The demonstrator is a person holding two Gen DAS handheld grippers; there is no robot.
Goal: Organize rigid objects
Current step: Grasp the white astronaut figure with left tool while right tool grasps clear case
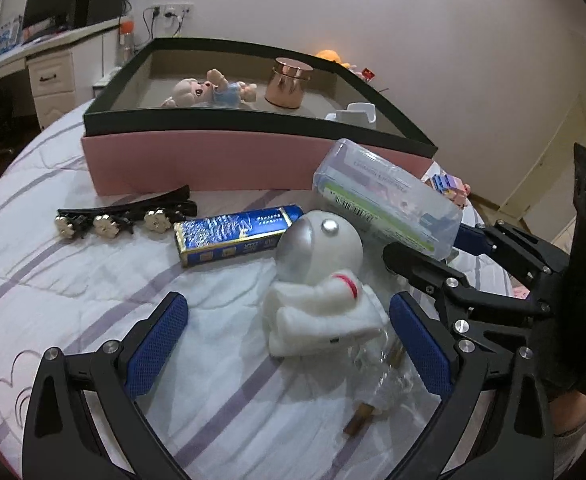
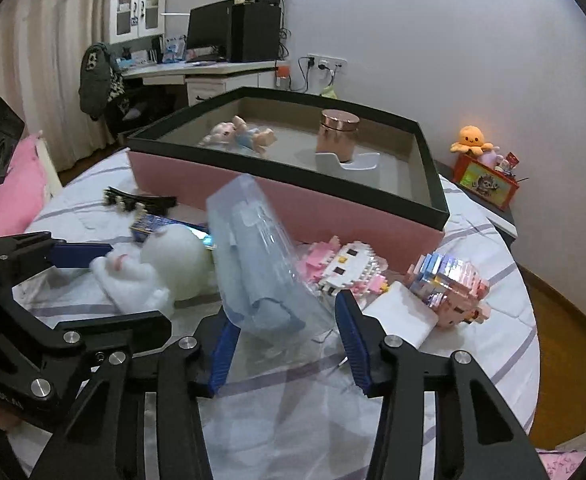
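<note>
- The bed [image 1: 73, 280], with its striped sheet, carries everything; I work over it because the loose things lie there.
- The pink box [image 1: 213, 160] with the dark rim stands at the far side. A doll [image 1: 209, 90], a copper jar [image 1: 287, 82] and a white holder [image 2: 347, 164] already lie inside, so I judge this is where the things must go.
- My right gripper [image 2: 287, 344] has its blue pads against the sides of the clear plastic case [image 2: 253, 264]. The case is tilted, one end up; I think it is lifted toward the box.
- My left gripper [image 1: 289, 344] stands wide open around the white astronaut toy [image 1: 317, 280], without touching it, probably ready to take it next.
- The blue packet [image 1: 233, 236] and the black hair clip [image 1: 121, 216] wait just before the box.
- The block figures [image 2: 449, 284] lie at the right, untouched.
</note>
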